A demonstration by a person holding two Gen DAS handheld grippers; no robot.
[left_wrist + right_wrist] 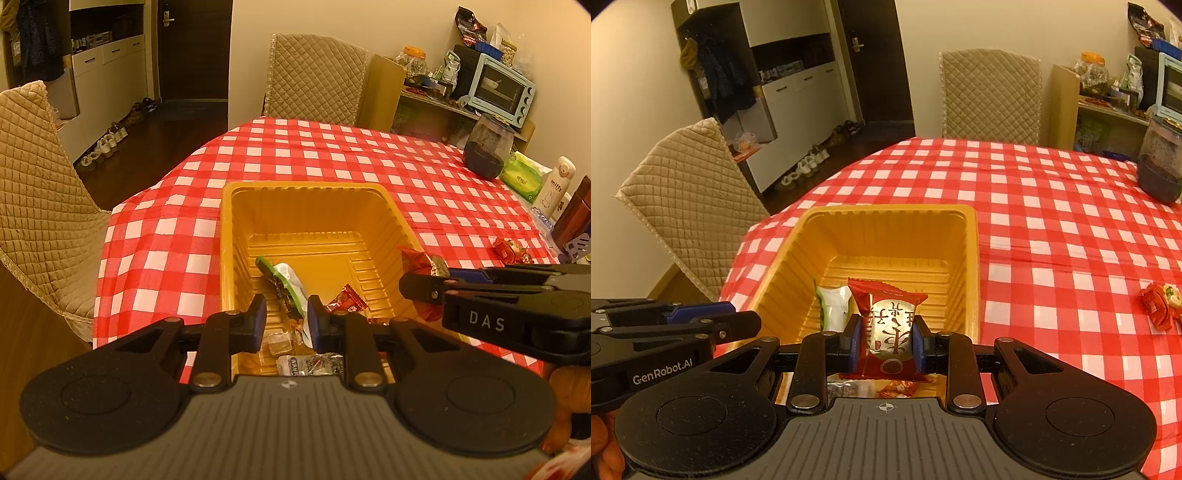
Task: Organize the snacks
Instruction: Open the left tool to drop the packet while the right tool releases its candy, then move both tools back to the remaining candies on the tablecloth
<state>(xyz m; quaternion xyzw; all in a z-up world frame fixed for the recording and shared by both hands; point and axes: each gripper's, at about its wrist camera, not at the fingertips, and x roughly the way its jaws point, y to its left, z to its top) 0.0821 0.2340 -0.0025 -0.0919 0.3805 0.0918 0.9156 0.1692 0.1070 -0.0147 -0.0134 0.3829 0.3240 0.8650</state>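
1. Right gripper (885, 338) clamped on red snack packet (888, 325), held over yellow tray (971, 258) near its close rim
2. Packet upright, long axis running forward past the fingertips
3. Left gripper (286, 317) parted, empty, above tray's near edge; far half bare

Yellow tray (971, 258) far half bare, left claw (713, 325) crowding its near-left rim
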